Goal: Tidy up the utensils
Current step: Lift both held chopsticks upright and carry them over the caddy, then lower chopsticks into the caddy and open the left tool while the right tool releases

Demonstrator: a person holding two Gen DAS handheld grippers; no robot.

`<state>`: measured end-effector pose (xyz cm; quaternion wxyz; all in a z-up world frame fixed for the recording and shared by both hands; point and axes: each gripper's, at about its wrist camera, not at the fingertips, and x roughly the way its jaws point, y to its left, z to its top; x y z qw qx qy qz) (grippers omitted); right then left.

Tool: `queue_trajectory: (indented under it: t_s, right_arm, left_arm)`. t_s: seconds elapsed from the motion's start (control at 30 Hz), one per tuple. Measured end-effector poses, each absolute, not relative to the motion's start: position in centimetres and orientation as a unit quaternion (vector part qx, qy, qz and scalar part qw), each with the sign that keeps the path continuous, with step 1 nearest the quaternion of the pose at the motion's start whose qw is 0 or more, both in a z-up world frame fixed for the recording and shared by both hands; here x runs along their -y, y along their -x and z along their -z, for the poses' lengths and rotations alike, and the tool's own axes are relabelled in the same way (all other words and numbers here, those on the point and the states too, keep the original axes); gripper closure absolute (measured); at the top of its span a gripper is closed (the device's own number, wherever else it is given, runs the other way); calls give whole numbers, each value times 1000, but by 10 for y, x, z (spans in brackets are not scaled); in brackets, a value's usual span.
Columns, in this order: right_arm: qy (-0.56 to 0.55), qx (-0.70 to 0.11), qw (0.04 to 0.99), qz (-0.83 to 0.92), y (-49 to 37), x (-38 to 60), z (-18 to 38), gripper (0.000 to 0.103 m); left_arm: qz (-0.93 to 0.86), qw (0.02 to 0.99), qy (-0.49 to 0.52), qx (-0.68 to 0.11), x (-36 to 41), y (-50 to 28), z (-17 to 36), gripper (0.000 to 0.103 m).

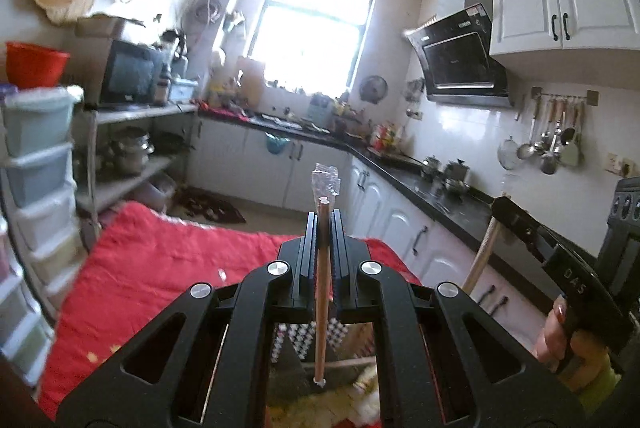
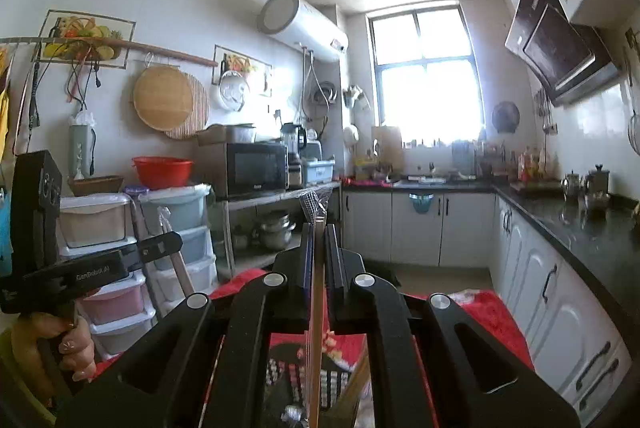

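Wooden-handled utensil (image 1: 322,292) sits clamped upright in the left gripper (image 1: 323,228); the right gripper (image 2: 319,248) pinches another wooden handle (image 2: 318,308), mesh head up. Both are above the red cloth (image 1: 160,260). Keep both grips firm and handles vertical when lowering.

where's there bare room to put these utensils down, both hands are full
The red cloth ahead of the left gripper is mostly bare, bordered by the drawer tower and white cabinets. The black countertop near the right gripper has an open stretch before the kettles. The window end is crowded.
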<state>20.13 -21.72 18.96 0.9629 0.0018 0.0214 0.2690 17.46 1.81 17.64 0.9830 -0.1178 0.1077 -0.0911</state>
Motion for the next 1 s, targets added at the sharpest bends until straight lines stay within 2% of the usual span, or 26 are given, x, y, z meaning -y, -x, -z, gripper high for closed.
queue_trajectory:
  t_s: [0.37, 0.9, 1.0]
  right_arm:
    - [3, 24, 962, -271, -233, 201, -178, 97]
    - [-6, -35, 965, -259, -263, 180, -123, 97]
    - [-8, -51, 965, -256, -265, 178, -117, 94]
  left_arm:
    - [31, 993, 83, -80, -17, -199, -173, 100]
    - [15, 990, 75, -119, -10, -221, -121, 100]
    - [14, 988, 76, -130, -9, -224, -114, 100]
